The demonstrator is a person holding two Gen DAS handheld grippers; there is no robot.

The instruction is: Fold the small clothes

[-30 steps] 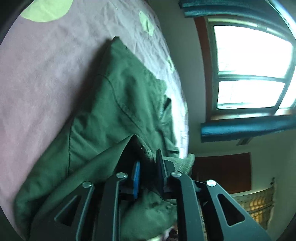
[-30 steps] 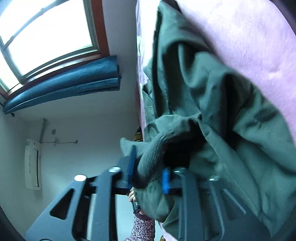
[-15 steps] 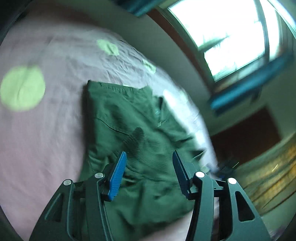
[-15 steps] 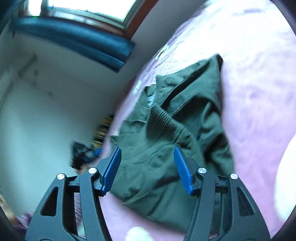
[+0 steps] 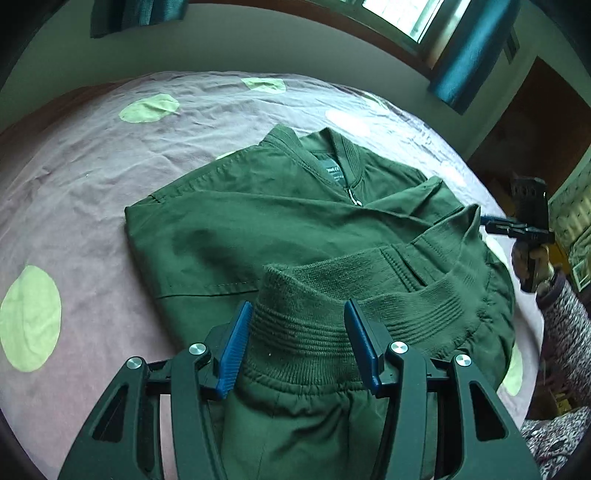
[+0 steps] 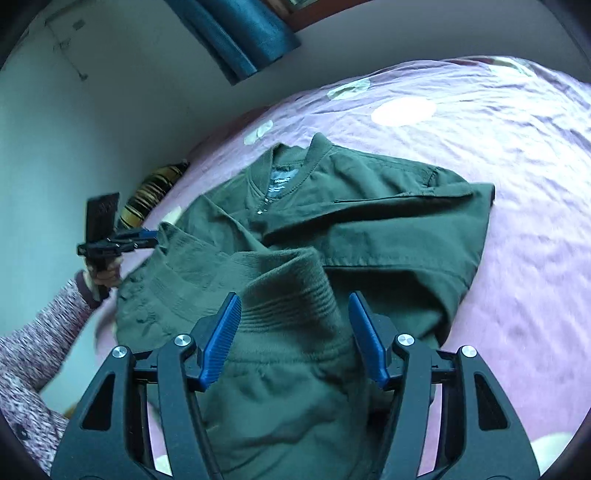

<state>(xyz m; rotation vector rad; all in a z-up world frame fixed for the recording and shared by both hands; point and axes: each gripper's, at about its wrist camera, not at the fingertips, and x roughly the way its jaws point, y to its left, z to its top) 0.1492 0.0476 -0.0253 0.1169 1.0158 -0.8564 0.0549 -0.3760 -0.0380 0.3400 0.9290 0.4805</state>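
Both the left gripper and right gripper stand apart, empty, above the green jacket on a pink dotted bedsheet; curtained window beyond.

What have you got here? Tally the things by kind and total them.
Jackets: 1, green
Bedsheets: 1, pink with green spots
Grippers: 2, left gripper, right gripper
Total: 4
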